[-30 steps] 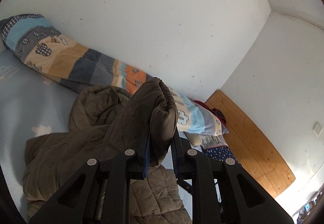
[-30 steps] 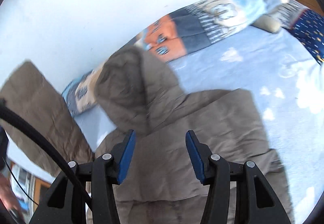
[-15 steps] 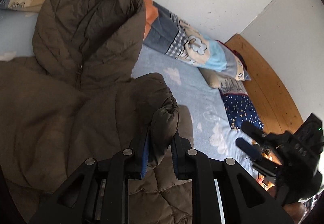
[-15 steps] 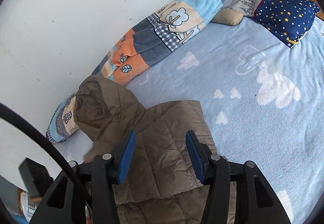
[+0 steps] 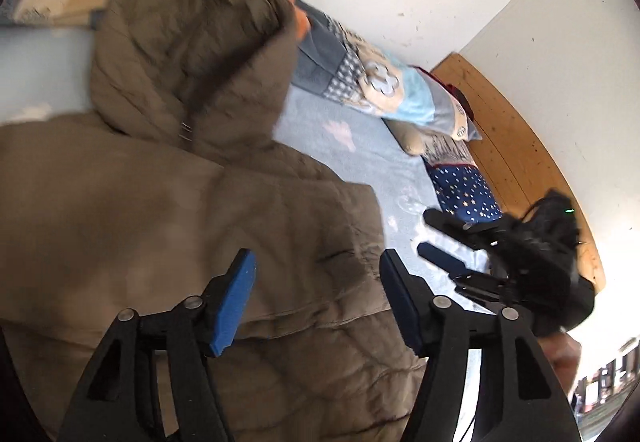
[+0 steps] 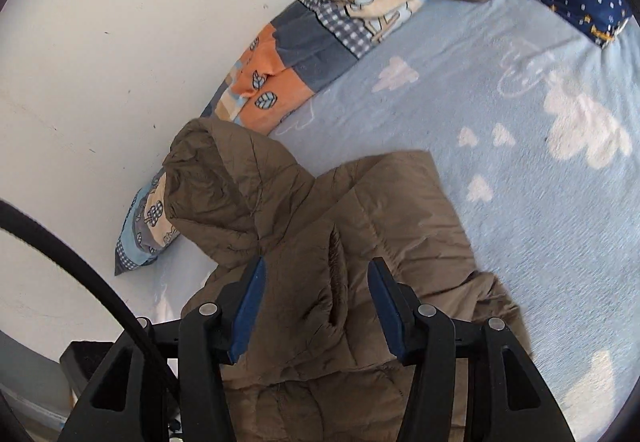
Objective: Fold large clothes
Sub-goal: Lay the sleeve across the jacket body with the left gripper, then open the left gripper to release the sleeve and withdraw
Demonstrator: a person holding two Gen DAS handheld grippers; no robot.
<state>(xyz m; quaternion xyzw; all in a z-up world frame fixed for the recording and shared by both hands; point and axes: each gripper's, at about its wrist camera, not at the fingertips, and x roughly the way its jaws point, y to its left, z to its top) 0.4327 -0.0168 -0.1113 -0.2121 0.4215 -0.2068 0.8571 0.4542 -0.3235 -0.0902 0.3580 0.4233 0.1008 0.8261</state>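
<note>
Sleeve just let go: left gripper [image 5: 316,294] jaws newly parted, empty above the brown jacket [image 5: 168,210] on the bed [image 6: 500,90]; right gripper [image 6: 316,298] open, empty too. Next, smooth the fold flat before regripping

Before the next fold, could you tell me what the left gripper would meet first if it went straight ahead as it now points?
Most likely the brown padded jacket, which fills the view between and beyond the open jaws of the left gripper; depth is unclear.
</note>
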